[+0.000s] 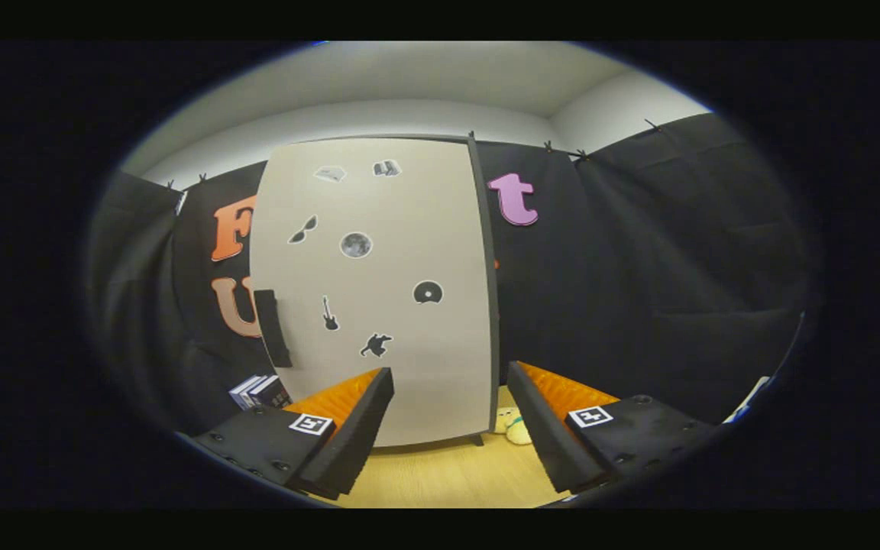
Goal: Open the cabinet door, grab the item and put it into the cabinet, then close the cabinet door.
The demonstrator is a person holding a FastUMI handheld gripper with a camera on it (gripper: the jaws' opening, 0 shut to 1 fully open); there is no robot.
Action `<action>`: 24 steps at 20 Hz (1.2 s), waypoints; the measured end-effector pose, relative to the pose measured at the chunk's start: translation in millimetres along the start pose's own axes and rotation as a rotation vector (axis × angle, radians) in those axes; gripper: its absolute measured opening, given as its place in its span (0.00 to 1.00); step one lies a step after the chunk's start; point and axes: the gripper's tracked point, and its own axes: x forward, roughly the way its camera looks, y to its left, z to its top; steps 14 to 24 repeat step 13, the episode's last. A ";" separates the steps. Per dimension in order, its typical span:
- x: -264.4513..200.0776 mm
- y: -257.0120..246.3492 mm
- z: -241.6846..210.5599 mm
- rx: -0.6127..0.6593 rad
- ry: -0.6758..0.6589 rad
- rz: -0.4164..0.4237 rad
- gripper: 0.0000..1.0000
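Gripper view: tool [449, 397] open, facing cabinet door [379, 305]

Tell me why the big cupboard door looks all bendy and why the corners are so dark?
In the gripper view, the fisheye lens bows the cabinet door so its straight edges curve; the light is bright and even on the door and the wooden table, dimmer toward the sides; the stickers look a bit soft; the open gripper holds nothing, and the yellow toy sits just beyond it.
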 end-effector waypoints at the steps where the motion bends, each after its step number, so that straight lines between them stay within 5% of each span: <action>1: -4.8 -5.3 5.8 -0.003 -0.010 0.002 0.97; 24: -36.1 -51.5 33.5 0.008 -0.055 -0.002 0.97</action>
